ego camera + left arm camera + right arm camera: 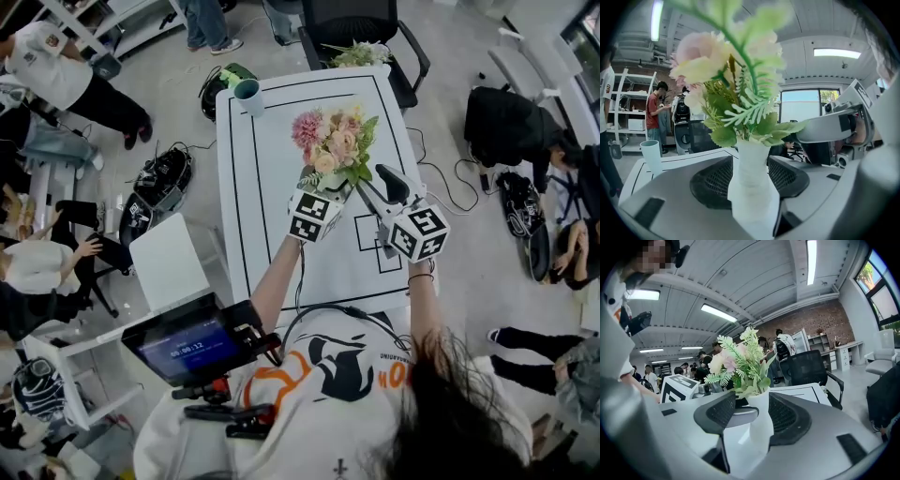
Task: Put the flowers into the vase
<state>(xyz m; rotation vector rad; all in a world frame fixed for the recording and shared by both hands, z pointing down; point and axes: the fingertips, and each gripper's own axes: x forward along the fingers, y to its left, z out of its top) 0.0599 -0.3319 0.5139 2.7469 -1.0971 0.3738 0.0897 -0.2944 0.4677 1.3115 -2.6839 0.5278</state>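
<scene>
Already the flowers, a bunch of pink and cream blooms with green fern-like leaves, stand in the white vase, their stems down in its neck and the leaves spilling over its rim. The vase is upright over the middle of the white table; no view shows whether its base rests on the tabletop.

The left gripper has the vase between its jaws, and both dark ribbed pads press against the vase's sides, so it is clamped on the vase. The right gripper reaches in from the other side with its jaws parted. In the right gripper view the vase stands between them, close against the right-hand pad, with a gap on the left in which one grey finger of the left gripper shows. Whether that pad touches the vase cannot be told. The two marker cubes sit near each other just in front of the person.

Farther out, a pale teal cup stands at the far left corner of the table, well apart from the vase. Another loose bunch of greenery and pale blooms lies at the far edge, just before a black office chair.
</scene>
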